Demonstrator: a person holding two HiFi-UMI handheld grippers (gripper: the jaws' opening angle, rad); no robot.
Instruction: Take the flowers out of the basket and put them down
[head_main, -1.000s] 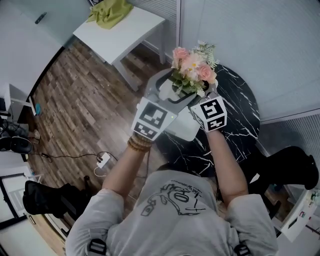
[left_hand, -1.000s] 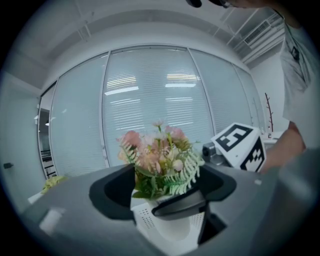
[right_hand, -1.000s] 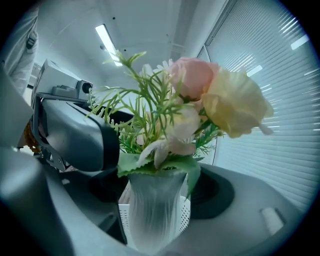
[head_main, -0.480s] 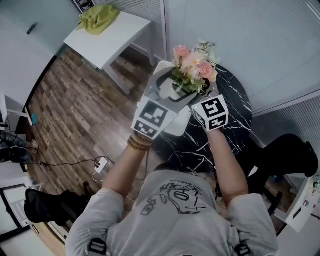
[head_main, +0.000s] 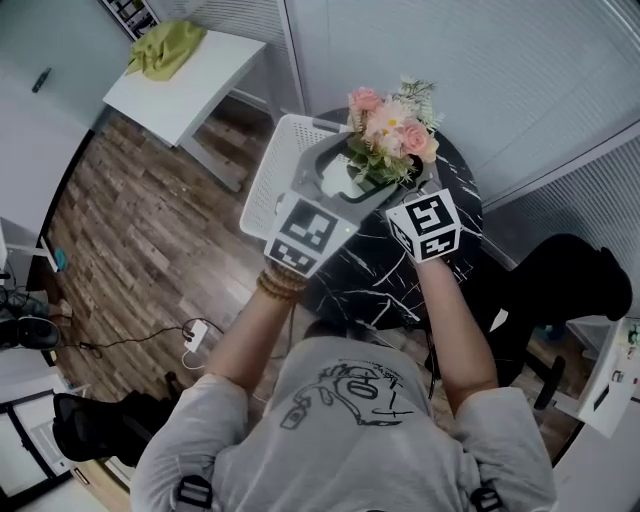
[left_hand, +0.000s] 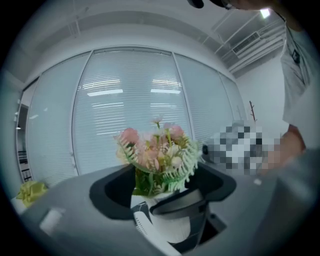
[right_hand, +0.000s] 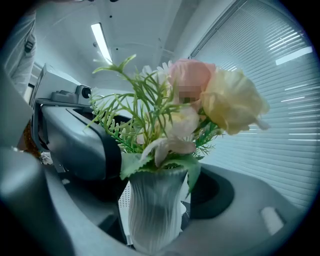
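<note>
Both the left hand-held gripper (head_main: 335, 182) and right hand-held gripper (head_main: 405, 192) clamp the ribbed white vase (right_hand: 155, 210) of flowers (head_main: 390, 130), held above the white basket (head_main: 268, 178)

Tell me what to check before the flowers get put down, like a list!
1. Jaws of the left gripper and the right gripper both pressed on the vase: ok.
2. Vase upright, with the flowers on top: ok.
3. Vase clear of the white basket: looks ok. In the head view the basket sits off to the left of it.
4. Bare spot on the black table to set it on: ok, there is room beside the basket.
5. Gap between the vase's bottom and the table: cannot tell, because the grippers hide it.
</note>
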